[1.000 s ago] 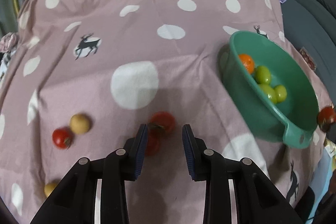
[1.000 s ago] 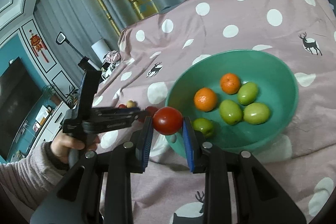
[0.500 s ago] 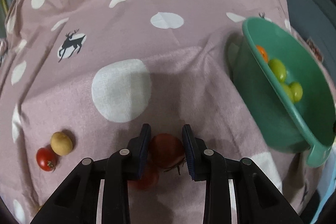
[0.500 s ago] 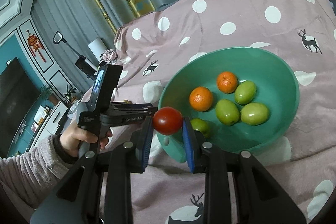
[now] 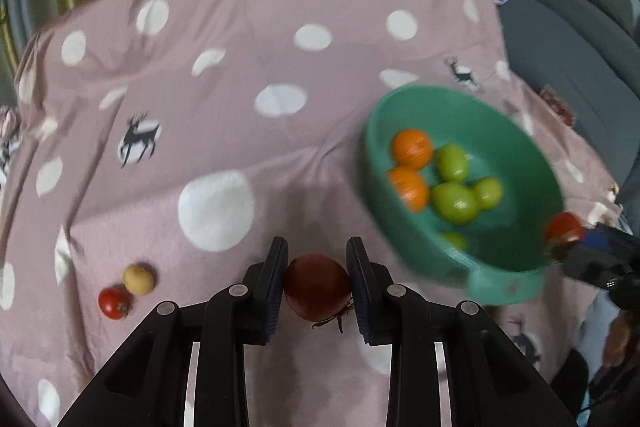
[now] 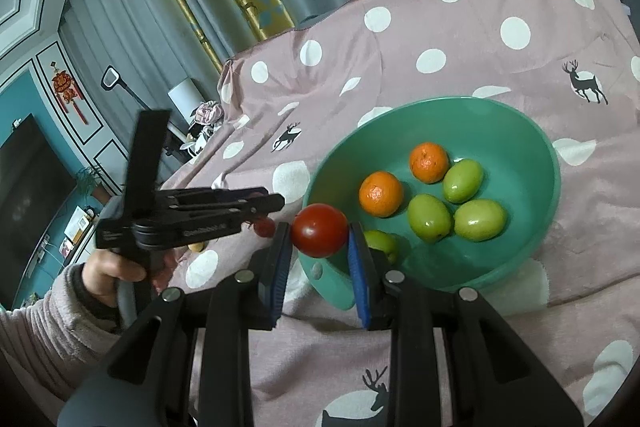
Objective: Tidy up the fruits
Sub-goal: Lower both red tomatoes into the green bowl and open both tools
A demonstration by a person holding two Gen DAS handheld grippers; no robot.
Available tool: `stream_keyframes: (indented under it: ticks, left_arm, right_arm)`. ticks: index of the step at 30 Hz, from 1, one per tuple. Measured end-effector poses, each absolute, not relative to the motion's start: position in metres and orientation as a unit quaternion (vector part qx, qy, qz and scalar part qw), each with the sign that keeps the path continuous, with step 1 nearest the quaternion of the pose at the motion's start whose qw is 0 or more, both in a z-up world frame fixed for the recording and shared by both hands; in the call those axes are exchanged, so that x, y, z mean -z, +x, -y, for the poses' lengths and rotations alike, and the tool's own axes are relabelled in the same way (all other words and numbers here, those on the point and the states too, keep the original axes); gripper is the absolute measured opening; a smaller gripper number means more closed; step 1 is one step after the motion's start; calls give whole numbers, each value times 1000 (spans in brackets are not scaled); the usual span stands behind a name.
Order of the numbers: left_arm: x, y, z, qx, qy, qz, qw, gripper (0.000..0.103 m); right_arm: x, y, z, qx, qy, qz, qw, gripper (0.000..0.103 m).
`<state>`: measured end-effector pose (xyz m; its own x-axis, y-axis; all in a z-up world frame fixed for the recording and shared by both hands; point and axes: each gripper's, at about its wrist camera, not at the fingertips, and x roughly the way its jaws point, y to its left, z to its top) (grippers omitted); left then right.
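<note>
Pink cloth (image 5: 248, 75), green bowl (image 5: 516, 143), tomatoes (image 5: 114, 303)

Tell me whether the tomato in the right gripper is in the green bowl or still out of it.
Out. The tomato sits clamped between the right gripper jaws, over the near rim of the green bowl.

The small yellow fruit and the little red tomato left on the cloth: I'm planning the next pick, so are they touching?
Touching. In the left wrist view the small yellow fruit sits against the little red tomato, their outlines meeting with no pink cloth showing between them.
</note>
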<state>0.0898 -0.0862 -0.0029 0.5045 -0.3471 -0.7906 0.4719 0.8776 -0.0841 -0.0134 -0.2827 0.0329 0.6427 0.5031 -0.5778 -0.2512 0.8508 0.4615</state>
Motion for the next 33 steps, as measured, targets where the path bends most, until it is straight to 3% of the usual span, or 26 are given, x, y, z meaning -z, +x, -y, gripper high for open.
stream_keyframes:
  ticks: [11, 33]
  left_arm:
    - [-26, 77, 143, 299, 98, -403, 860, 31]
    - [0, 75, 194, 322, 141, -424, 835, 31]
  right_arm:
    - [-38, -16, 301, -193, 183, -356, 896, 28]
    - [-20, -8, 319, -156, 198, -376, 892, 31]
